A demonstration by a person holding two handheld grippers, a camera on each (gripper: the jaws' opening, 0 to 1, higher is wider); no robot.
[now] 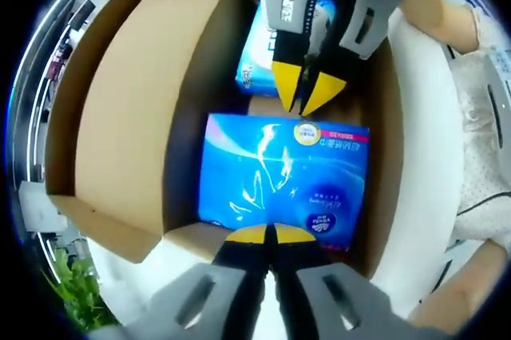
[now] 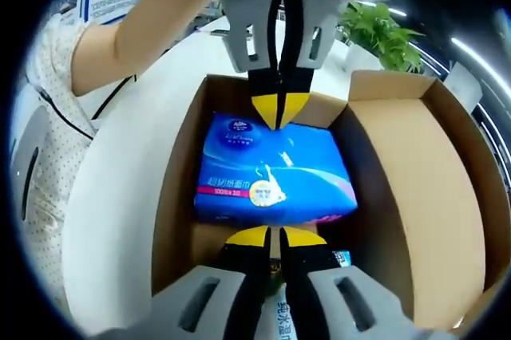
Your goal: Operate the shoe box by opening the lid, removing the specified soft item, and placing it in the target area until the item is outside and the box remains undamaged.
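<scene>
In the left gripper view, the left gripper [image 1: 269, 234] has its yellow-tipped fingers together at the near edge of the blue tissue pack [image 1: 283, 180]. Beyond it, a second, paler pack [image 1: 254, 61] lies in the box. The right gripper [image 1: 307, 88] reaches down there, fingers nearly together. In the right gripper view, the same glossy blue pack [image 2: 271, 168] lies flat inside the open cardboard shoe box [image 2: 415, 196], its long axis across the box, between both grippers. The lid stands folded aside. The box sits on a white counter [image 2: 112, 212].
</scene>
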